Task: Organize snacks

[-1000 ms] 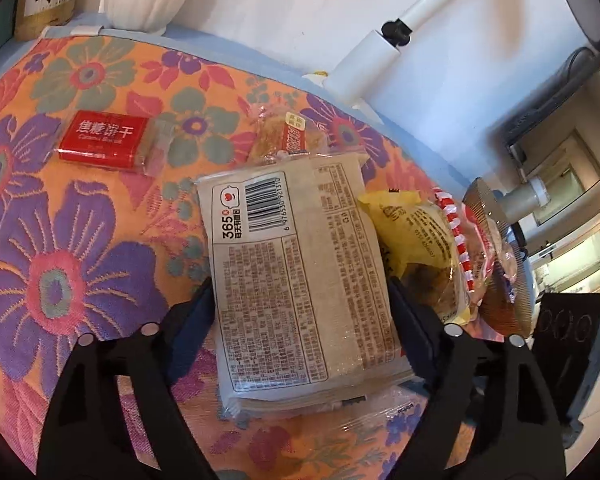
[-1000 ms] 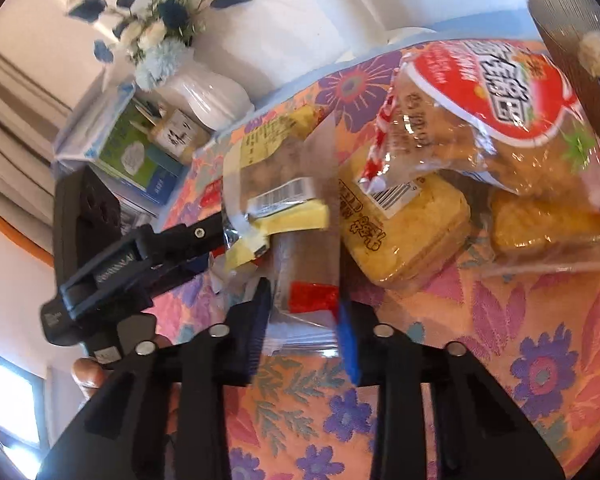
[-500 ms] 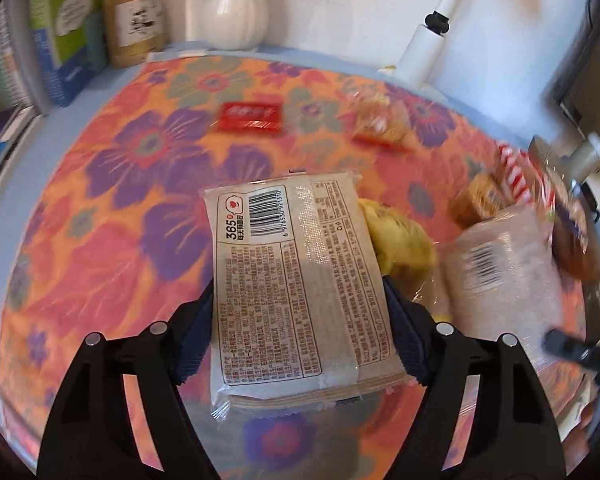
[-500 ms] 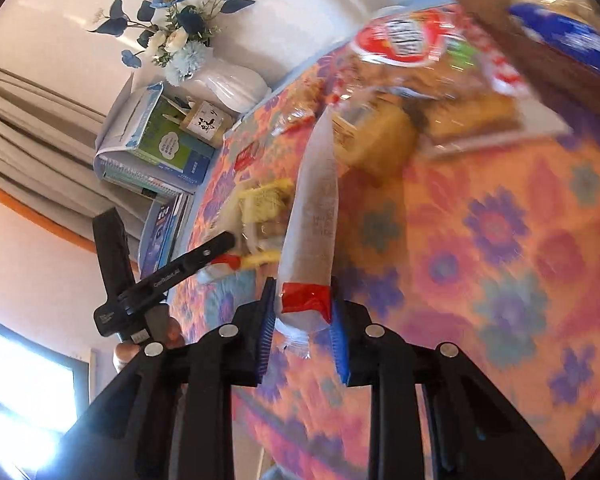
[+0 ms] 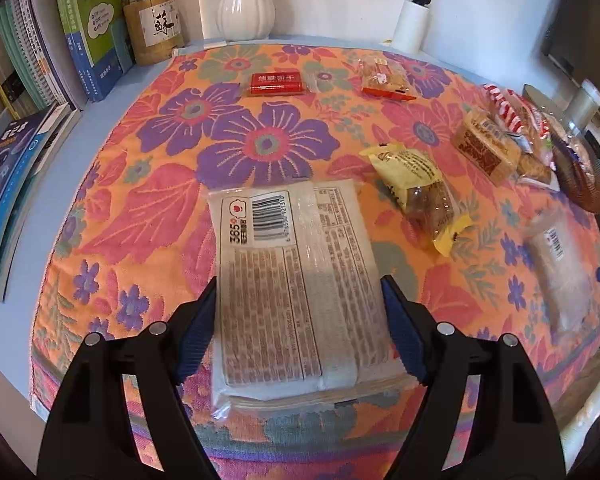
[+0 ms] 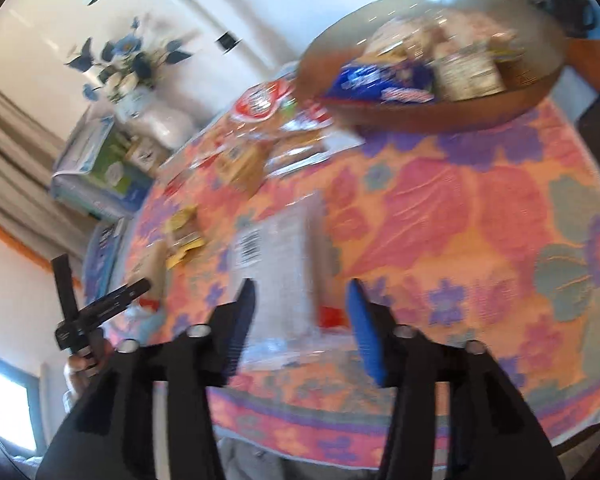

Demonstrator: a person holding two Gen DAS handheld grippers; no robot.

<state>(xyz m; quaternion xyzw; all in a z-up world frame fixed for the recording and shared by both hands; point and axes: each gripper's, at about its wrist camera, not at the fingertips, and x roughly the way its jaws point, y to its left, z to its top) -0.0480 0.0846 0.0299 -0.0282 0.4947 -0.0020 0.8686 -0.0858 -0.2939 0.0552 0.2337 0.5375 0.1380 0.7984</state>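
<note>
The left gripper point(image 5: 300, 316) clamps a flat, crinkly beige packet point(image 5: 296, 280) by its long edges, above the near edge of the flowered cloth point(image 5: 156, 208). The film looks slick, so I'd worry it could slide or buckle out of the pads. The right gripper point(image 6: 300, 320) stands wide, straddling a clear wrapped packet point(image 6: 280, 272) lying on the cloth, holding nothing; its view is blurred. Beyond lie a soft yellow pouch point(image 5: 420, 192), a boxy brown cake point(image 5: 486, 148) and a flat red bar point(image 5: 276, 83). Farthest, a round shallow basket point(image 6: 420, 116) already holds snacks; a careless drop could catch its rim.
</note>
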